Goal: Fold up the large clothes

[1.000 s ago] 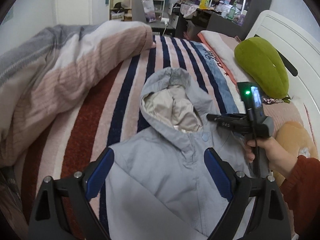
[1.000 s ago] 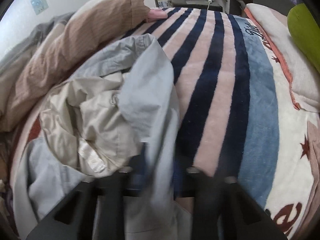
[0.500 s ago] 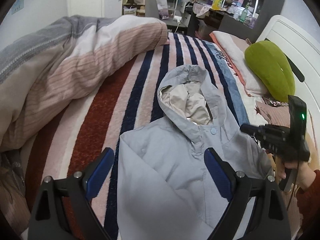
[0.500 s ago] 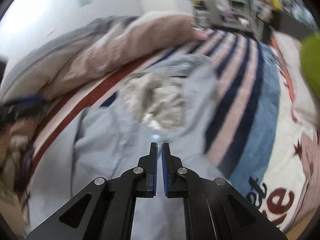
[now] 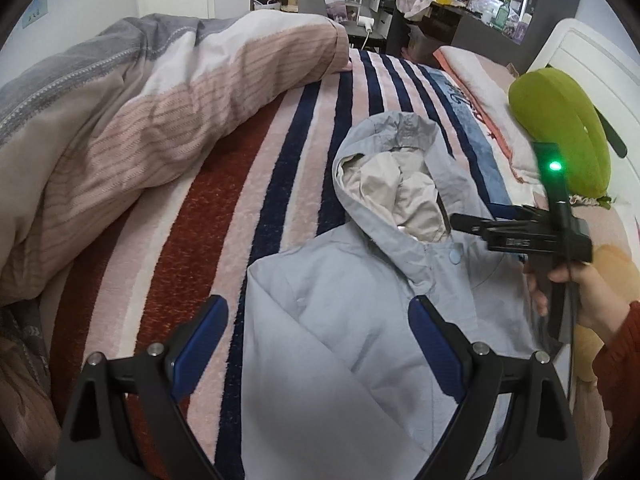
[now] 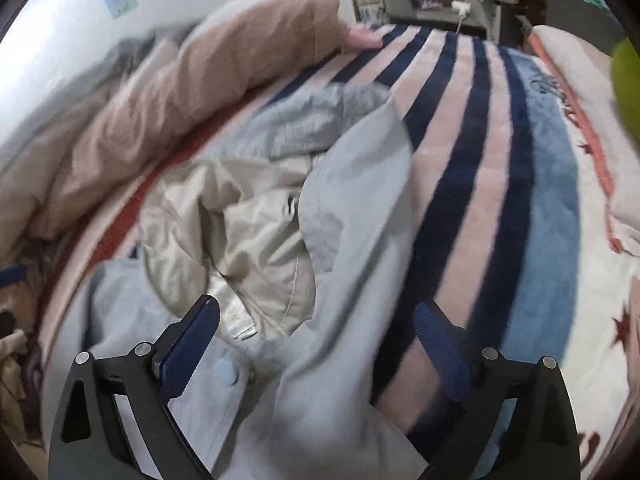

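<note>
Across the striped blanket (image 5: 256, 184) the hooded jacket (image 5: 340, 320) lies flat but unfolded, left gripper (image 5: 318, 344) and right gripper (image 6: 316, 344) both spread wide and empty.

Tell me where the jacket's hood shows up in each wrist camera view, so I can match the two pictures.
Left wrist: the hood sits right of centre, opening up, above the open left gripper.
Right wrist: the hood fills the centre-left, above the open right gripper.
Shared landmark: the striped blanket.

No lettering on the striped blanket (image 5: 460, 92) can be read.
</note>
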`<action>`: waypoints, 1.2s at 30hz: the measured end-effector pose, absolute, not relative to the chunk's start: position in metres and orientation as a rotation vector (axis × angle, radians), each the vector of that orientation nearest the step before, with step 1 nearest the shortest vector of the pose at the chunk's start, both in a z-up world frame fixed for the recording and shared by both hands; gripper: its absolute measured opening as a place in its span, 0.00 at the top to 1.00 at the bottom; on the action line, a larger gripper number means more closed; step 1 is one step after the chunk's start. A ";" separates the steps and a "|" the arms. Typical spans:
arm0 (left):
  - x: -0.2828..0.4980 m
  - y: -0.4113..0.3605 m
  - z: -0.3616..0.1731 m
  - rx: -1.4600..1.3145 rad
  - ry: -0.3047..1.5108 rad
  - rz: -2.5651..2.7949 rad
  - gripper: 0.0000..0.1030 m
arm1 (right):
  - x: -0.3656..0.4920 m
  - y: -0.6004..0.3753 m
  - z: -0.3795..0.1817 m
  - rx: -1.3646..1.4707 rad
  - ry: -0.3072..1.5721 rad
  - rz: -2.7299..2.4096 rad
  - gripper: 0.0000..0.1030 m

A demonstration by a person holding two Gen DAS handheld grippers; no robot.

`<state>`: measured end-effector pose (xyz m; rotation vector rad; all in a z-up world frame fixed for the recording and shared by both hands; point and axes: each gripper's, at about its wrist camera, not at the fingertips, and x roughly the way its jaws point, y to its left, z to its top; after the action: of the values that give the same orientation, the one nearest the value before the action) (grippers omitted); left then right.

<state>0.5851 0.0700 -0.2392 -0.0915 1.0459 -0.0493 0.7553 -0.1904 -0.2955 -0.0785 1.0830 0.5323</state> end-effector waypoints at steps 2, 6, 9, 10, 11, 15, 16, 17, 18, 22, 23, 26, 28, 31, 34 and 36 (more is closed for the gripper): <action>0.586 0.070 -0.242 -0.083 1.049 -0.039 0.13 | 0.760 -0.180 -0.306 -0.118 1.088 0.518 0.07; 0.586 0.068 -0.247 -0.068 1.055 -0.035 0.13 | 0.768 -0.177 -0.311 -0.105 1.080 0.463 0.44; 0.585 0.066 -0.249 -0.055 1.059 -0.034 0.13 | 0.764 -0.171 -0.303 -0.136 1.045 0.457 0.99; 0.585 0.066 -0.249 -0.057 1.061 -0.035 0.13 | 0.757 -0.169 -0.294 -0.155 0.997 0.474 0.99; 0.584 0.067 -0.249 -0.059 1.062 -0.035 0.13 | 0.751 -0.168 -0.288 -0.161 0.974 0.489 1.00; 0.580 0.070 -0.243 -0.060 1.052 -0.027 0.13 | 0.711 -0.171 -0.247 -0.163 0.873 0.615 1.00; 0.579 0.072 -0.240 -0.065 1.049 -0.025 0.13 | 0.696 -0.171 -0.237 -0.168 0.861 0.668 1.00; 0.577 0.074 -0.238 -0.072 1.046 -0.024 0.13 | 0.683 -0.169 -0.230 -0.182 0.856 0.716 1.00; 0.575 0.074 -0.236 -0.078 1.043 -0.023 0.13 | 0.672 -0.167 -0.225 -0.199 0.854 0.756 1.00; 0.568 0.079 -0.226 -0.090 1.032 -0.016 0.13 | 0.623 -0.162 -0.217 -0.249 0.889 0.915 1.00; 0.567 0.079 -0.224 -0.090 1.031 -0.015 0.13 | 0.615 -0.162 -0.218 -0.260 0.902 0.945 1.00; 0.562 0.077 -0.220 -0.096 1.033 -0.022 0.13 | 0.589 -0.159 -0.228 -0.286 0.953 1.020 0.99; 0.558 0.074 -0.218 -0.098 1.033 -0.025 0.13 | 0.577 -0.156 -0.237 -0.329 0.984 1.062 0.99; 0.550 0.070 -0.219 -0.103 1.037 -0.036 0.13 | 0.549 -0.152 -0.257 -0.391 1.063 1.126 0.99; 0.545 0.064 -0.228 -0.111 1.062 -0.049 0.13 | 0.534 -0.154 -0.280 -0.387 1.137 1.088 0.98; 0.544 0.059 -0.237 -0.111 1.071 -0.049 0.13 | 0.531 -0.156 -0.288 -0.387 1.143 1.056 0.98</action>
<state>0.5439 0.0589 -0.2370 -0.1107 1.0714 -0.0489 0.5306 -0.1557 -0.2878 -0.3874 1.1431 1.0563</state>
